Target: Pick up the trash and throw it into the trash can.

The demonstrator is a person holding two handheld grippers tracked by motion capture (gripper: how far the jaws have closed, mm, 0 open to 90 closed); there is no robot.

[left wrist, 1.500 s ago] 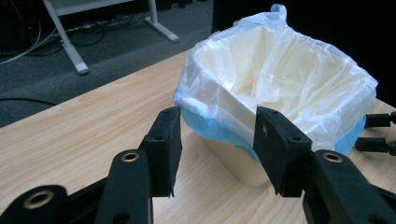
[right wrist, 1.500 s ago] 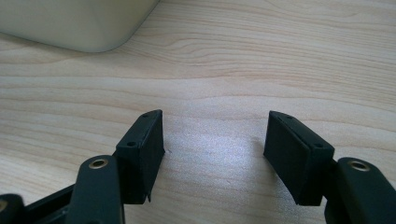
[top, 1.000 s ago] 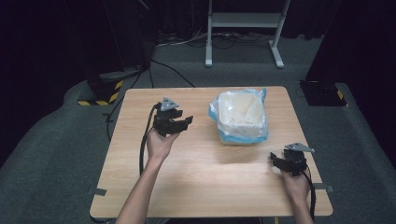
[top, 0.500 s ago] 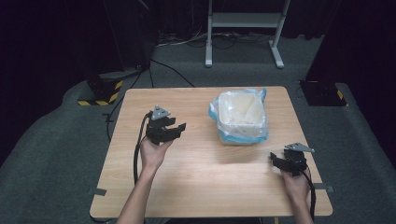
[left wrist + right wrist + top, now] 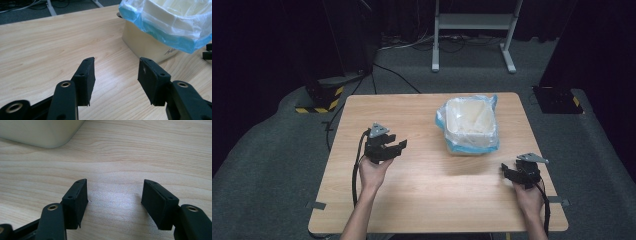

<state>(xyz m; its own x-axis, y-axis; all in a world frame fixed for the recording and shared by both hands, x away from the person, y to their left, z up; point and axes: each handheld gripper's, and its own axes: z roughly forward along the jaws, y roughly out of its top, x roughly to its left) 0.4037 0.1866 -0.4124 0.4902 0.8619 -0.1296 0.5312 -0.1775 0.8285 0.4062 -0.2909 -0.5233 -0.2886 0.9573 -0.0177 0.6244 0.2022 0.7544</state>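
A cream bin [image 5: 469, 125] lined with a clear and blue plastic bag stands on the wooden table [image 5: 427, 195], right of centre toward the back. My left gripper [image 5: 401, 146] hovers left of the bin, jaws pointing toward it, open with nothing between them. In the left gripper view the left gripper [image 5: 116, 62] frames bare wood, with the bin [image 5: 150, 42] ahead on the right. My right gripper [image 5: 506, 172] rests near the table's right front, below the bin, open and empty. In the right gripper view the right gripper [image 5: 115, 185] is low over the wood, with the bin's corner [image 5: 42, 132] at top left.
The bag's blue rim [image 5: 160, 35] hangs over the bin's walls. On the floor behind the table stand a grey metal frame [image 5: 472, 35], a black case with yellow stripes [image 5: 319, 97] at left and a black box [image 5: 557, 100] at right. The other gripper's tips [image 5: 208, 51] show at the right edge.
My left hand has drawn back toward the table's left and near side and come lower. The right hand and the bin have not moved.
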